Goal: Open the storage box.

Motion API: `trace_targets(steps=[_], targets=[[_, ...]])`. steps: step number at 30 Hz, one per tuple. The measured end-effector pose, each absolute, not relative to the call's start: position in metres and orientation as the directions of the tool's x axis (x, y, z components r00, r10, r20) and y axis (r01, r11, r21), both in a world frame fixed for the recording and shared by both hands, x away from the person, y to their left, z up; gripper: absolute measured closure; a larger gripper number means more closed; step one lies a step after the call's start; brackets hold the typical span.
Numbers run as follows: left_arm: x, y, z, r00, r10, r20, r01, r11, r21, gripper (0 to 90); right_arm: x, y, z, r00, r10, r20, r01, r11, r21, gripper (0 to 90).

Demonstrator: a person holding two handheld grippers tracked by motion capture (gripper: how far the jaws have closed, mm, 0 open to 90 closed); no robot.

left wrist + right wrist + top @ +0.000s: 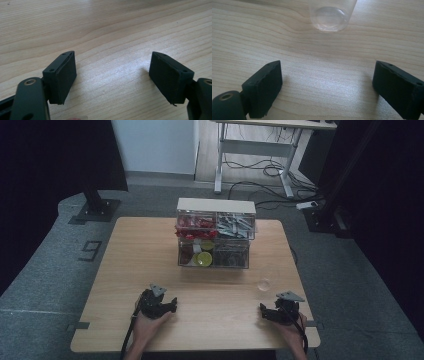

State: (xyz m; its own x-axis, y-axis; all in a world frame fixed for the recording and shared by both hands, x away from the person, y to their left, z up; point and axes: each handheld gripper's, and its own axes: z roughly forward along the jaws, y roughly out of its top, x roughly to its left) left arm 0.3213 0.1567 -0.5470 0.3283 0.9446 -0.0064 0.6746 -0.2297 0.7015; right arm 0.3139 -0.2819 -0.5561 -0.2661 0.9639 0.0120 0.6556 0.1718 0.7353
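Wood table [150,265] is holding a clear cup [264,284] just ahead of the right gripper [262,311], whose jaws are gaping wide with nothing inside, ready to reach it, while the left gripper [174,303] is waiting, jaws wide too.

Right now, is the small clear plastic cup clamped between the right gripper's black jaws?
No: in the right gripper view the small clear plastic cup stands on the light wooden table ahead of the right gripper, whose jaws are wide apart and empty.
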Motion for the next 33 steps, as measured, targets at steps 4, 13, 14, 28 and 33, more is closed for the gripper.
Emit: trace_targets(steps=[4, 13, 14, 28, 33], targets=[[0.321, 0.157, -0.547, 0.323, 0.946, -0.005, 0.674, -0.226, 0.703, 25.5, 0.314, -0.282, -0.556, -0.264, 0.964, 0.012, 0.655, 0.17, 0.737, 10.5], [0.317, 0.163, -0.54, 0.302, 0.953, -0.037, 0.653, -0.178, 0.736, 31.3, 0.312, -0.283, -0.556, -0.254, 0.967, 0.013, 0.652, 0.162, 0.741, 13.6], [0.316, 0.163, -0.539, 0.299, 0.953, -0.039, 0.651, -0.174, 0.739, 32.8, 0.312, -0.283, -0.556, -0.254, 0.967, 0.013, 0.652, 0.161, 0.741, 13.7], [0.306, 0.167, -0.528, 0.298, 0.952, -0.072, 0.613, -0.133, 0.779, 53.7, 0.311, -0.282, -0.556, -0.264, 0.964, 0.014, 0.647, 0.166, 0.744, 15.4], [0.303, 0.169, -0.521, 0.288, 0.956, -0.061, 0.59, -0.127, 0.797, 61.4, 0.31, -0.283, -0.556, -0.268, 0.963, 0.013, 0.645, 0.169, 0.745, 16.5]])
